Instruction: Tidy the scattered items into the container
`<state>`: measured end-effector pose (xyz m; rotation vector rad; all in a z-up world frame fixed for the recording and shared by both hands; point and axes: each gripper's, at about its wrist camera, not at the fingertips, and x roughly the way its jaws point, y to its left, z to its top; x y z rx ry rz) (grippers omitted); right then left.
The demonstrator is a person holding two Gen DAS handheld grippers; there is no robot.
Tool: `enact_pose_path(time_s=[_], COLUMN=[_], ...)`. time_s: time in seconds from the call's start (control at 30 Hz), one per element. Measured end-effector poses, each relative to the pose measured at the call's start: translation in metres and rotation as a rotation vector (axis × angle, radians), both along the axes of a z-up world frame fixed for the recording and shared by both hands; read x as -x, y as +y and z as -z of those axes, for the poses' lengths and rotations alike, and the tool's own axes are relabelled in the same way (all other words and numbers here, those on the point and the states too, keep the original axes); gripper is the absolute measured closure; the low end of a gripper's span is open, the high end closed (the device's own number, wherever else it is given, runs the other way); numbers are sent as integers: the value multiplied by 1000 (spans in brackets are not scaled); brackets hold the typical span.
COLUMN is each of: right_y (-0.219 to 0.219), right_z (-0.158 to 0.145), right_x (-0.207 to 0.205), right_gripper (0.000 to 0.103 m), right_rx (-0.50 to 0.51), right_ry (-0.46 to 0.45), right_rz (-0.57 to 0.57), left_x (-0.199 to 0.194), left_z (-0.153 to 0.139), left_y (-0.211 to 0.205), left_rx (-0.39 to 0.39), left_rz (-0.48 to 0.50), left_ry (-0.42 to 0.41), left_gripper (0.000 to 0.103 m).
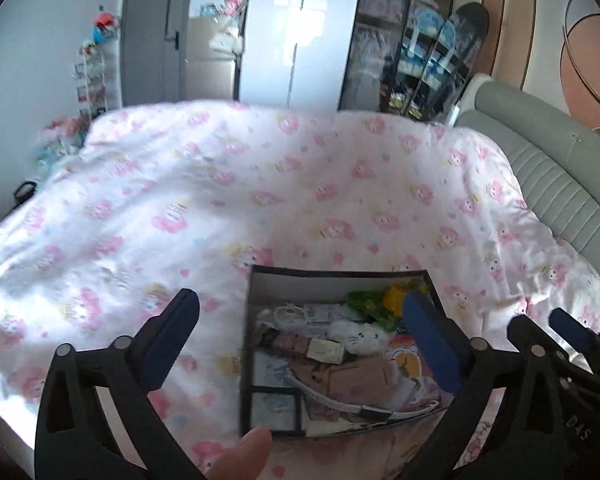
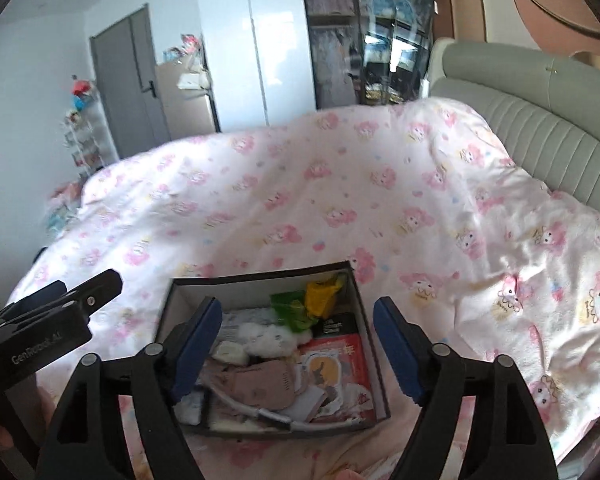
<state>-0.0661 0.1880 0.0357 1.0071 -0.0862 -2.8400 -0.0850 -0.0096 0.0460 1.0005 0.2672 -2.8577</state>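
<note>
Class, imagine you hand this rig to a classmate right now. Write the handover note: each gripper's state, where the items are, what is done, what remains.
Left gripper: open, empty, above the box's left side.
Right gripper: open, empty, over the box.
Box sits on the pink bedspread, filled: white plush, green and yellow packets, white strap, cards.
Done: items look gathered; none seen loose on the bedspread.
Left: check out-of-view areas.

sunlit bedroom: pink-print duvet (image 1: 260, 184), white wardrobe (image 1: 300, 32) (grey door (image 1: 148, 40) beside)

Dark-rimmed box (image 2: 364, 312) on bedspread (crammed with oddments (image 2: 260, 376))
</note>
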Motion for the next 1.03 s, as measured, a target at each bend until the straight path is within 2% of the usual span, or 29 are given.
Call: enact_pose_path(time_s=[0.23, 0.37, 0.5, 0.7, 0.87, 1.03], right_y=[-10, -14, -11, -11, -17, -20], right_z=[-12, -9, -4, 1, 7, 13], right_x=[-52, -80, -102, -119, -124, -124], right_gripper=[23, 23, 23, 23, 23, 23], right_rx=[-46, -89, -72, -74, -71, -76], right_ry=[23, 51, 54, 61, 48, 33], right_rz=[23, 46, 64, 62, 49, 41], left_x=[-59, -88, -113, -129, -131, -130], left_z=[-17, -12, 0, 13, 14, 16], left_y=[1, 4, 8, 7, 10, 11], left_rx=[24, 56, 97, 92, 111, 98], left_rz=[-4, -5, -14, -27, -25, -19], left_ry=[41, 45, 29, -9, -5, -13], left_gripper=[0, 0, 0, 0, 0, 0])
